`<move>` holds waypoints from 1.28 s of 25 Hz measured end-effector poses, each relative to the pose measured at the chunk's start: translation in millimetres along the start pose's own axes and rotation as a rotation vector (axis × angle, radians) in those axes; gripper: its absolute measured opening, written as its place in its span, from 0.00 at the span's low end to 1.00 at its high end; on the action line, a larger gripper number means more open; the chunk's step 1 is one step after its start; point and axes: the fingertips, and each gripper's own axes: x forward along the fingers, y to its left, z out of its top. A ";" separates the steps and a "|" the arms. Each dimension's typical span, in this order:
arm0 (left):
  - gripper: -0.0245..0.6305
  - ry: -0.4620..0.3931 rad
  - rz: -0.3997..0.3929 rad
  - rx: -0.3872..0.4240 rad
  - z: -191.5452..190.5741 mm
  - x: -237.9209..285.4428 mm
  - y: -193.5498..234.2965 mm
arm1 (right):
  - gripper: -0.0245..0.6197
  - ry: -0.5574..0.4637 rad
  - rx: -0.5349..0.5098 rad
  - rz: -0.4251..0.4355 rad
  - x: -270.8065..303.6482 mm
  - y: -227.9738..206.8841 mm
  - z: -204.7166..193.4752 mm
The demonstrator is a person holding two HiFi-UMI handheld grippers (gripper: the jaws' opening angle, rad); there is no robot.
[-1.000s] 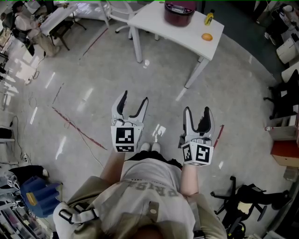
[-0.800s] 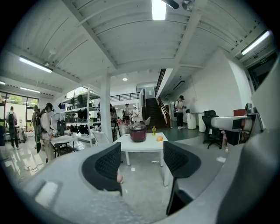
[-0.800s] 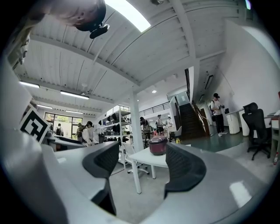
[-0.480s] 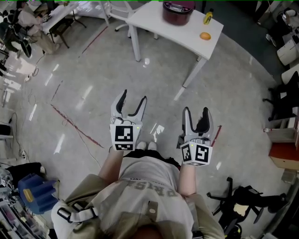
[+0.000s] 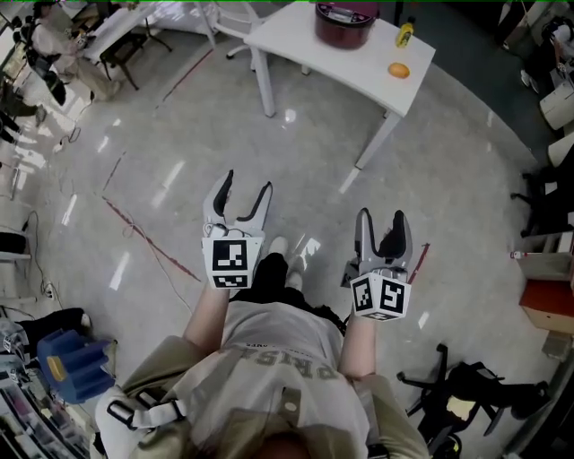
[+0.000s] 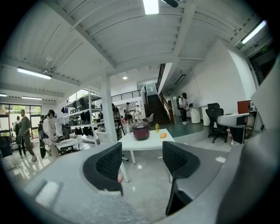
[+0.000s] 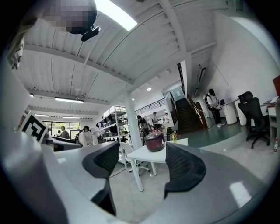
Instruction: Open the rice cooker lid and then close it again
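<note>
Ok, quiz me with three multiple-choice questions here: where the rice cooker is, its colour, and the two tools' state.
1. The rice cooker sits: A on the floor; B on the white table; C on a shelf.
2. Its colour: A dark red; B blue; C green.
3. The left tool and right tool are: A shut on the cooker; B shut, empty; C open, empty.
Answers: 1 B, it stands on the tabletop; 2 A, its body shows dark red; 3 C, jaws apart with nothing between.
</note>
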 end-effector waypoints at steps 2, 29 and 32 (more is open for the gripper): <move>0.50 0.011 -0.006 0.001 -5.7 9.9 0.6 | 0.52 0.012 0.002 -0.007 5.5 -3.8 -7.0; 0.50 -0.048 -0.160 0.032 35.9 192.6 79.7 | 0.52 0.005 -0.057 -0.089 182.3 7.8 4.0; 0.50 -0.036 -0.174 0.036 32.4 203.9 82.0 | 0.52 0.020 -0.053 -0.105 191.6 4.5 -2.1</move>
